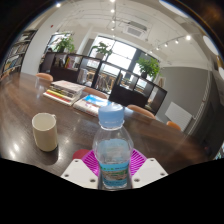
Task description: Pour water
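A clear plastic water bottle [112,148] with a light blue cap and a blue-green label stands upright between my fingers. My gripper [112,166] is shut on the bottle: both pink pads [90,160] press against its sides at label height. A cream paper cup [45,131] stands on the dark wooden table [160,140] to the left of the bottle, a short way off, upright and apart from it. I cannot see whether the cup holds anything.
A stack of books and papers [68,90] and a blue item [93,101] lie further back on the table. Chairs [128,97] stand along the far side. Potted plants [150,66] and office partitions are beyond.
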A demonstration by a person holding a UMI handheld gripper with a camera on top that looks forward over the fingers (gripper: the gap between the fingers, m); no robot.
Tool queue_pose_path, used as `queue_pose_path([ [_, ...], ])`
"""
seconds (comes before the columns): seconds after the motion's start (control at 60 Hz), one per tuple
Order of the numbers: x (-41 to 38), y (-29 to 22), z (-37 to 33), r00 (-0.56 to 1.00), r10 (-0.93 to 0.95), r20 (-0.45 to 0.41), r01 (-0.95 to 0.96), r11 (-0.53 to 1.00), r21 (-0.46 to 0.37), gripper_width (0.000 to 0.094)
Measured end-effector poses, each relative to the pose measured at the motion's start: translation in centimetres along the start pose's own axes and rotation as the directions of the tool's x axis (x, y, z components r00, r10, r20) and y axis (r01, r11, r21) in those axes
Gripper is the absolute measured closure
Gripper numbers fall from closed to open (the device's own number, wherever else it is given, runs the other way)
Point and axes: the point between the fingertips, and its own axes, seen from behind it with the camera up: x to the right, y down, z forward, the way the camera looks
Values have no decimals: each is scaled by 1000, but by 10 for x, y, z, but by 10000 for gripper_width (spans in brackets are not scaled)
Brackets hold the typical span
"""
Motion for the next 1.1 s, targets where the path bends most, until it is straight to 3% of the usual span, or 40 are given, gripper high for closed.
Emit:
queue_pose_path([
  [0.2,-20,-58,23,867,-494,-62,492,869,-42,604],
  [0.433,-48,-94,39,422,-902,-92,901,428,-69,592],
  [0.583,-67,-107,48,126,-984,-125,989,135,-67,591],
  [0.883,-80,-103,62,-190,-977,-101,974,-174,-148,595],
  [1.0,-85,-100,66,-218,-972,-90,969,-205,-141,590],
  [1.1,-85,-93,58,-93,-993,-74,991,-85,-108,591],
])
